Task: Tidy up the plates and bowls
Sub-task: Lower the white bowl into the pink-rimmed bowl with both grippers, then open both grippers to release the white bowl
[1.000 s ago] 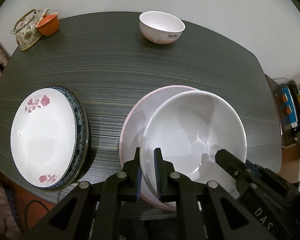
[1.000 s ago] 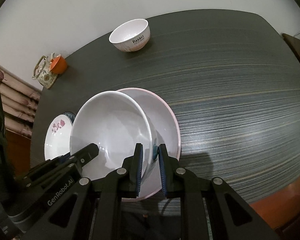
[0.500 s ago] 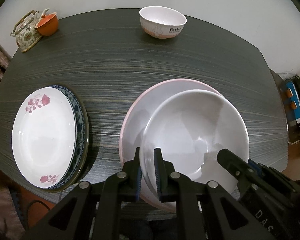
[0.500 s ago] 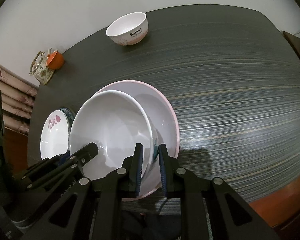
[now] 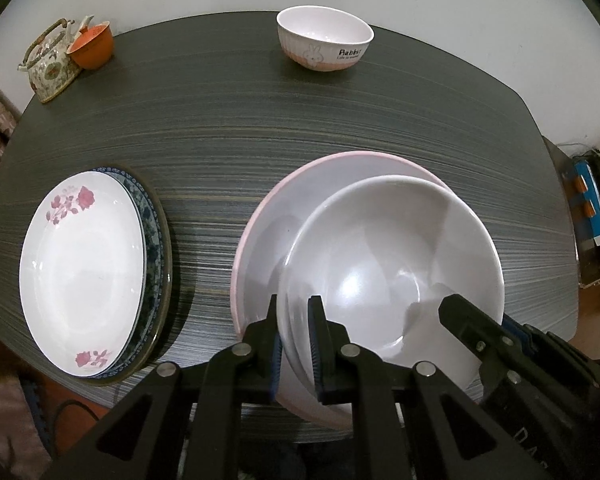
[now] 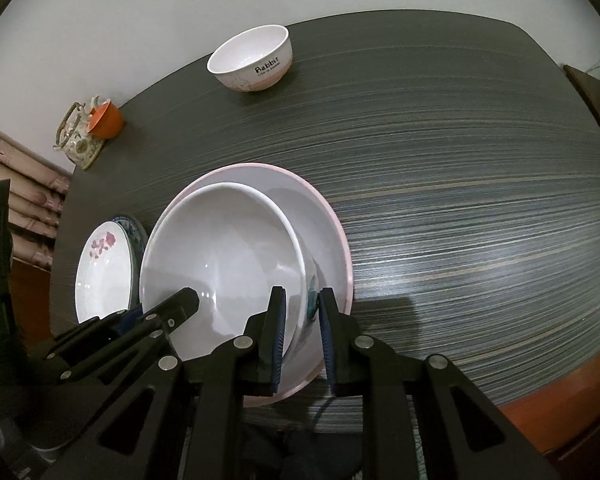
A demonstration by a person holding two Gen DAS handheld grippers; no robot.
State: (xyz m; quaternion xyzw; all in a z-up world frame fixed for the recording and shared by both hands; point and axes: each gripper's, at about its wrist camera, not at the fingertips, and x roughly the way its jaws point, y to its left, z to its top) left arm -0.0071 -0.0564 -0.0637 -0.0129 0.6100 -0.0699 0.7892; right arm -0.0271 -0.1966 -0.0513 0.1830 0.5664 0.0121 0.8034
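Three bowls (image 5: 392, 280), two stacked plates (image 5: 84, 272), one teapot (image 5: 50, 66), one orange cup (image 5: 92, 45)

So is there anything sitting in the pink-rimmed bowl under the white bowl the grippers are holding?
Nothing visible. The white bowl hangs over the pink-rimmed bowl, gripped by the left gripper and right gripper; the pink-rimmed bowl's visible interior is bare.
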